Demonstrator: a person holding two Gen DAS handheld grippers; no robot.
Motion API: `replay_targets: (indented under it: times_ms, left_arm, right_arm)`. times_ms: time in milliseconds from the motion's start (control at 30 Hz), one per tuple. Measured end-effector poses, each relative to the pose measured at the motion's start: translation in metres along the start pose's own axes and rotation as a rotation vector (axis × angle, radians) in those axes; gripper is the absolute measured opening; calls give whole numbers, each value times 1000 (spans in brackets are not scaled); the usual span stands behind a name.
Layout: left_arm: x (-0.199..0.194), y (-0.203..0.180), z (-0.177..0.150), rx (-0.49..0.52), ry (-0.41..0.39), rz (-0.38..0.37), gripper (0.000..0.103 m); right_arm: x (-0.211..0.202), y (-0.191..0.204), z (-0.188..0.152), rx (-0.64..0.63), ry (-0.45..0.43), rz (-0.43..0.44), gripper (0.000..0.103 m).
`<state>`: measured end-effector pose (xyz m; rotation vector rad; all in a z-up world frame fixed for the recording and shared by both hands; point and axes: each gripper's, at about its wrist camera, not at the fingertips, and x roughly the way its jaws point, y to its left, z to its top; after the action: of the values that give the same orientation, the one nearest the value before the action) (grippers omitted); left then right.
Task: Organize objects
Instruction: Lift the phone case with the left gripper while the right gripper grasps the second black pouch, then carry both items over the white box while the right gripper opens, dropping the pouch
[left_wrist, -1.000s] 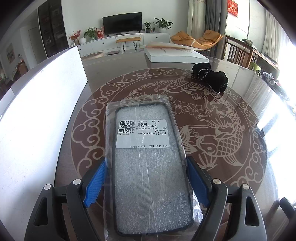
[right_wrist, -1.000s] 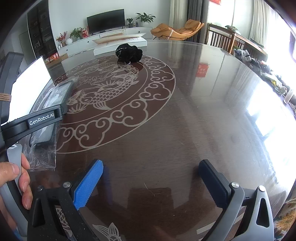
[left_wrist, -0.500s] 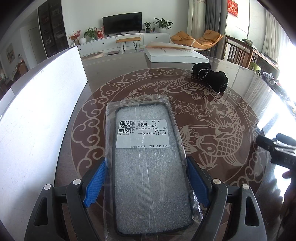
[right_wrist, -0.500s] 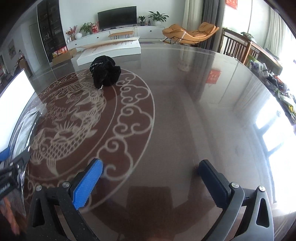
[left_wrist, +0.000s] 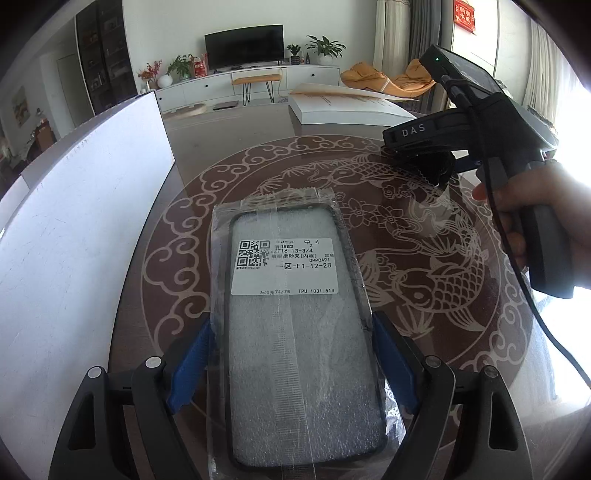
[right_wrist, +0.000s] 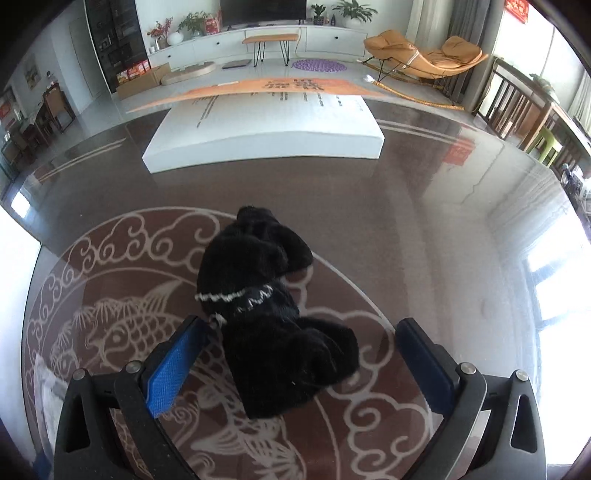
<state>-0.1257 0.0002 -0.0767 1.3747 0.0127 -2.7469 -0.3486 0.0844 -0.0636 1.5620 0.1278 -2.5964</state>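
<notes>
A black phone case in a clear plastic bag (left_wrist: 295, 332) with a white label lies between the fingers of my left gripper (left_wrist: 293, 354), which is shut on its sides, over the brown table. A black fuzzy cloth bundle (right_wrist: 273, 321) with a thin white trim lies on the table's fish pattern. My right gripper (right_wrist: 299, 354) is open around it, one finger on each side, not closed. In the left wrist view the right gripper body (left_wrist: 480, 122) covers most of the bundle (left_wrist: 437, 168).
A flat white box (right_wrist: 266, 129) lies on the far side of the table (right_wrist: 443, 240). A large white board (left_wrist: 74, 229) stands along the left edge. Chairs and a TV unit are beyond the table.
My right gripper has moved across the table to the black bundle and now straddles it. My left gripper has stayed still with the phone case.
</notes>
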Motion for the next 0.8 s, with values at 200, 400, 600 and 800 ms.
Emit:
replay_targets:
  times_ms: [200, 400, 600, 800]
  left_arm:
    - [0, -1, 0, 1, 0, 0, 84]
    - [0, 0, 0, -3, 0, -8, 84]
    - [-17, -5, -20, 28, 4, -46, 81]
    - [-52, -8, -63, 116, 1, -115, 75]
  right_arm:
    - [-20, 18, -20, -18, -64, 13, 36]
    - [-66, 15, -107, -95, -55, 64, 36]
    - [-133, -3, -229, -22, -35, 159, 38]
    - [-158, -12, -262, -9, 35, 166, 53]
